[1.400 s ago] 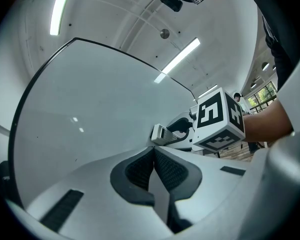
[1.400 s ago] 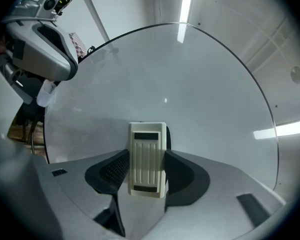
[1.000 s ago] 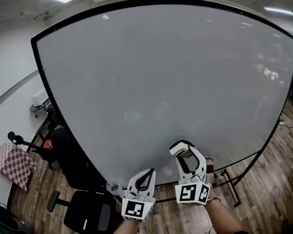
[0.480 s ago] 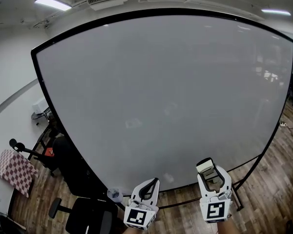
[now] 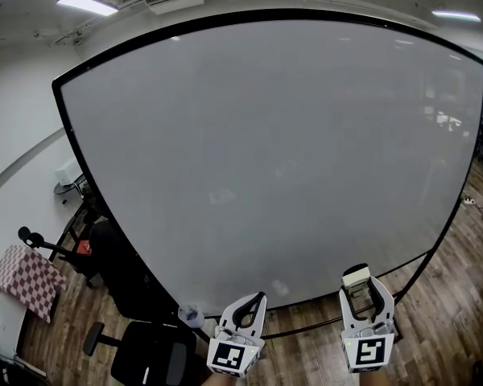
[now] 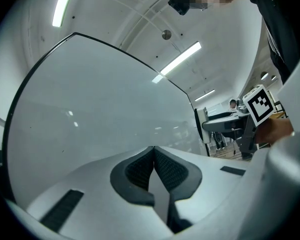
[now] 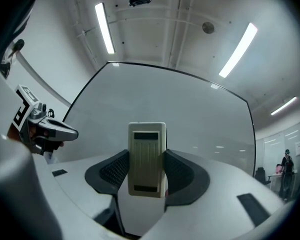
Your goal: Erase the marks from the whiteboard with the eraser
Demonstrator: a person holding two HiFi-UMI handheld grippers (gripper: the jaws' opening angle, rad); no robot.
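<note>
Head view showing large black-framed whiteboard [image 5: 266, 135] ahead. Right gripper [image 5: 357, 284] hanging low, apparently off board, fingers [image 7: 182, 171] clamping beige ribbed rectangular eraser [image 7: 147, 159], long axis pointing boardward. Left gripper [image 5: 249, 308] fingers [image 6: 172, 169] pressing together, holding nothing.

Background clutter, lower left.
Black office chair [image 5: 149, 359] sat on wood floor [image 5: 459, 296]; checkered cloth [image 5: 24, 272] lay further left.

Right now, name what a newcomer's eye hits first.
The big grey whiteboard fills the head view, showing only faint smudges. Low at the right, the right gripper clamps a beige eraser upright. The left gripper beside it is shut and empty.
</note>
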